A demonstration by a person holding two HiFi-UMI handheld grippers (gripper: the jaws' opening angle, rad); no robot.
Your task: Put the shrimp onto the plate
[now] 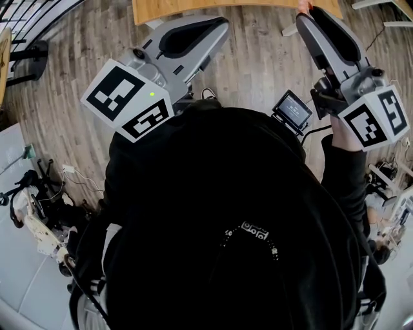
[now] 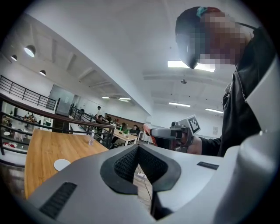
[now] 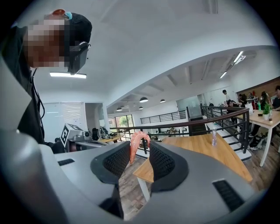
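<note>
A pink curled shrimp hangs in the air, pinched between the tips of my right gripper, which is shut on it. The head view shows that gripper at the upper right, a red tip of the shrimp poking out near the wooden table's edge. My left gripper has its jaw tips together with nothing between them; it is at the head view's upper left. A small white round plate lies on the wooden table to the left, well away from both grippers.
A clear bottle stands on the table near a dark railing. The person's black clothing fills most of the head view. Wood floor lies below. People sit at far tables.
</note>
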